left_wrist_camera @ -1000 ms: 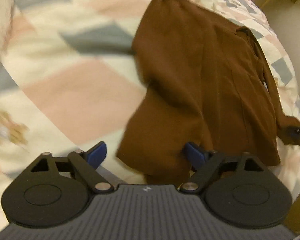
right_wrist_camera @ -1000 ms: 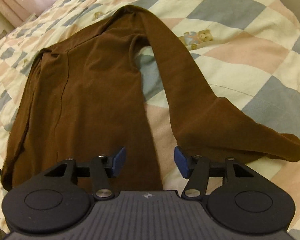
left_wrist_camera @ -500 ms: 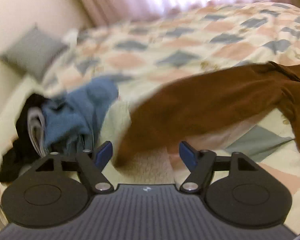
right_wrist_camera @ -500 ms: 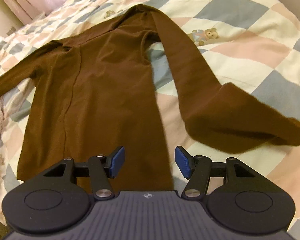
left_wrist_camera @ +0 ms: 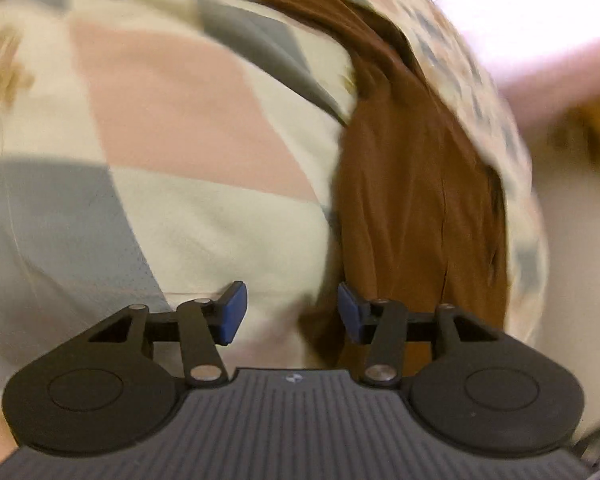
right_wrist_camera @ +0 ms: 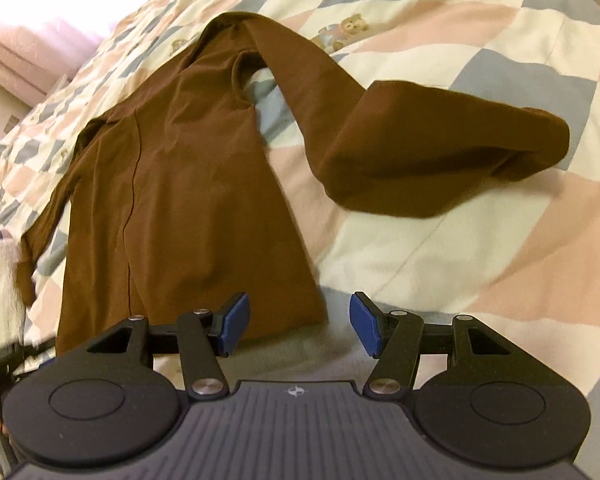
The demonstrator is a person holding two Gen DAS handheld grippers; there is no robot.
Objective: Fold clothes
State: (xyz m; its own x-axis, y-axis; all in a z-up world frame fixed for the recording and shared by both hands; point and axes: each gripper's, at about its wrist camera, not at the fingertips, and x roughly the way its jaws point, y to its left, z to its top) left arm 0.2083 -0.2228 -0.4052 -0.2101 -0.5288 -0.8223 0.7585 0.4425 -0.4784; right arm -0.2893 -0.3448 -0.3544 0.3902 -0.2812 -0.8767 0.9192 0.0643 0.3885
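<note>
A brown long-sleeved shirt [right_wrist_camera: 188,184] lies spread on the patchwork quilt [right_wrist_camera: 479,248], hem toward me. Its right sleeve [right_wrist_camera: 439,148] bends out to the right and lies doubled on the quilt. Its left sleeve [right_wrist_camera: 48,208] trails down the left side. My right gripper [right_wrist_camera: 298,322] is open and empty just above the shirt's hem corner. In the blurred left wrist view the shirt [left_wrist_camera: 411,200] runs along the bed's right side, with a sleeve [left_wrist_camera: 300,4] stretching up left. My left gripper [left_wrist_camera: 290,312] is open and empty at the shirt's near left edge.
A cream fleecy cloth [right_wrist_camera: 0,280] lies at the bed's left edge beside the left sleeve. The quilt [left_wrist_camera: 160,140] fills the left of the left wrist view. The bed edge and pale floor [left_wrist_camera: 571,240] lie to the right there.
The left gripper swung from looking across the bed at a clothes pile back down to the shirt's side. The right gripper tilted, and the right sleeve's end shifted on the quilt.
</note>
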